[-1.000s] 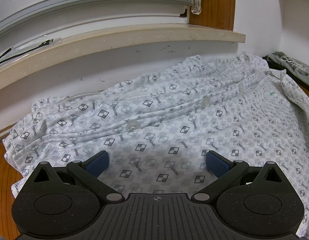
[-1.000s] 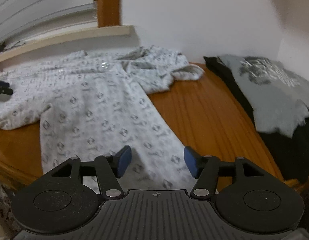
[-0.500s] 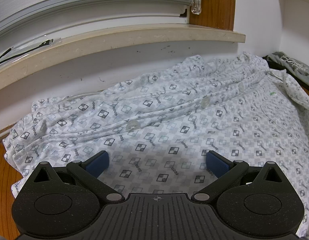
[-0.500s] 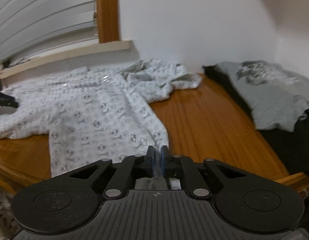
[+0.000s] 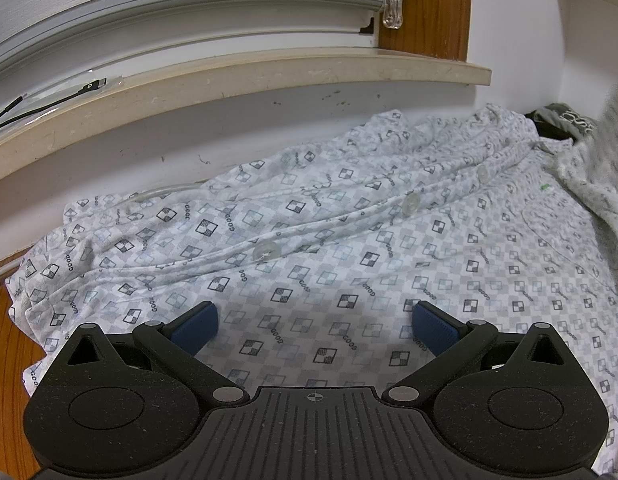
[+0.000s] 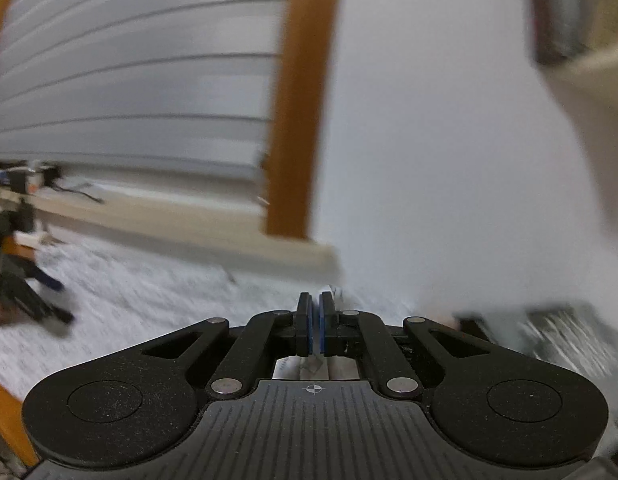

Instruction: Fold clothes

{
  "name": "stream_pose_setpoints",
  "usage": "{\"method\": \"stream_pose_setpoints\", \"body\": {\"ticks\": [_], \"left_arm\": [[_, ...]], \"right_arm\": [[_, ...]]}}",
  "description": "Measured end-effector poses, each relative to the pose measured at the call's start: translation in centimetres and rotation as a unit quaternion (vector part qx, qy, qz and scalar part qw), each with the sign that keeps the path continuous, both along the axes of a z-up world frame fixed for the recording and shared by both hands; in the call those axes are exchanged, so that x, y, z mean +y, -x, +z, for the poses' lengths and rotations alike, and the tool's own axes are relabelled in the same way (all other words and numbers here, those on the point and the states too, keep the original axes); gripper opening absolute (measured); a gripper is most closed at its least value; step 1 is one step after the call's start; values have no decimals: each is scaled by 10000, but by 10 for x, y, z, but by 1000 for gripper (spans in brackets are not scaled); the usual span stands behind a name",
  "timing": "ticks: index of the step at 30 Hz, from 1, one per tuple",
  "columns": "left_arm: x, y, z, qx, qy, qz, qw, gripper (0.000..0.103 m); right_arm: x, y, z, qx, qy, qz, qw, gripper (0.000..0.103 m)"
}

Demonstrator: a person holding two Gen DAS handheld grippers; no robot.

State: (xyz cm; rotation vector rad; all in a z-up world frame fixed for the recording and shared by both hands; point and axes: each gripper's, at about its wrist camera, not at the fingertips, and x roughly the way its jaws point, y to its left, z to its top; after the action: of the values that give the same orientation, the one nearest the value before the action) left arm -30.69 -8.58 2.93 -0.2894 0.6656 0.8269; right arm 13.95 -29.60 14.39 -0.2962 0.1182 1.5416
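Two hand-held grippers — left [image 5: 313, 322] spread wide over the shirt [image 5: 349, 216] on the table [image 5: 1, 344]; right [image 6: 314, 322] pinching shirt cloth — sill [image 5: 229, 76] behind.

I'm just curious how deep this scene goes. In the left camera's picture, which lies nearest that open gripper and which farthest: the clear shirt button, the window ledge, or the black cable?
From the left gripper, nearest first:
1. Clear button, on the patterned shirt just beyond the fingers, slightly left.
2. Window ledge, above the shirt, along the wall.
3. Black cable, lying on the ledge's far left.
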Motion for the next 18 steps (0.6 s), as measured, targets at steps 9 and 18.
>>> {"method": "stream_pose_setpoints", "body": {"ticks": [9, 18], "left_arm": [[0, 0, 0, -4, 3, -3, 10000, 103], [1, 1, -1, -4, 0, -1, 10000, 103]], "right_arm": [[104, 69, -19, -184, 584, 839, 9946, 15], [39, 21, -81, 301, 1340, 323, 9900, 50]]}}
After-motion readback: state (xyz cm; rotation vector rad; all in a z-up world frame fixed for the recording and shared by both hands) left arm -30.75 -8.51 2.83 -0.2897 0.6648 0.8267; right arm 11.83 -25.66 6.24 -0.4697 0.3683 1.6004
